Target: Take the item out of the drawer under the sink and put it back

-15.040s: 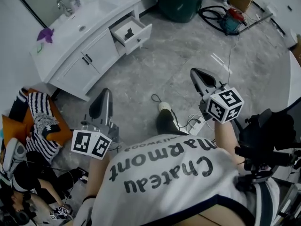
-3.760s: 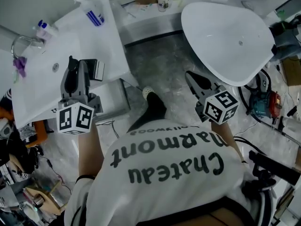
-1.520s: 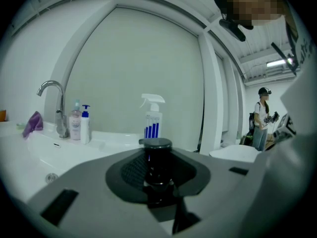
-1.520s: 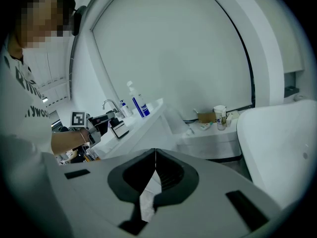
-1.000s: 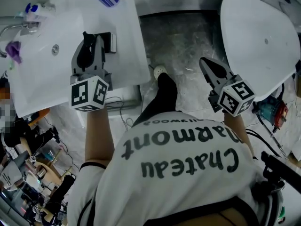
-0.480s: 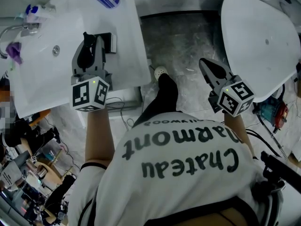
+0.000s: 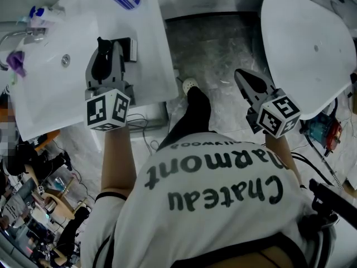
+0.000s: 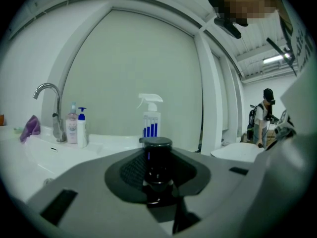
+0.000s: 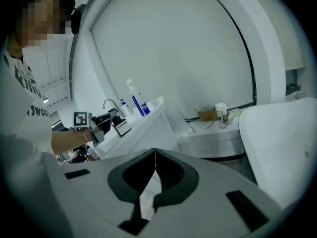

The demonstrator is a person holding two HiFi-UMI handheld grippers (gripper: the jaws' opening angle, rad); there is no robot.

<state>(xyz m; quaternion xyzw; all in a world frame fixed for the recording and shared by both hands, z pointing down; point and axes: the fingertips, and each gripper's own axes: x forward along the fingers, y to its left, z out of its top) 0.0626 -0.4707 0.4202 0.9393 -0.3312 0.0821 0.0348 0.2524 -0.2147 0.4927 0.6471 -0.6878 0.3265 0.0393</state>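
Head view and both gripper views. The left gripper [image 7: 104, 48] is reaching over the sink counter [image 7: 56, 96], above its front half and to the right of the basin. Its jaws are standing wide apart and are clamping a dark cylindrical item [image 8: 157, 168] by its sides. The item is sitting upright between the pads, its flat lid rising just above them. Whether the item's base is touching the counter cannot be told.

The right gripper [image 7: 241, 75] is hanging well to the right of the sink counter, over the grey floor. Its jaws are meeting at their tips and are gripping nothing.

A small box [image 7: 129, 48] is standing on the sink counter just to the right of the left gripper's tip. A spray bottle [image 8: 150, 117] with blue stripes is standing at the back of the counter, beyond the held item. A curved faucet [image 8: 49, 108] is rising at the counter's back left, with two pump bottles [image 8: 77, 128] just beside it. A purple cloth [image 8: 30, 127] is lying further left on the counter. A paper cup [image 9: 221, 114] is standing on a low ledge beyond the counter's far end.
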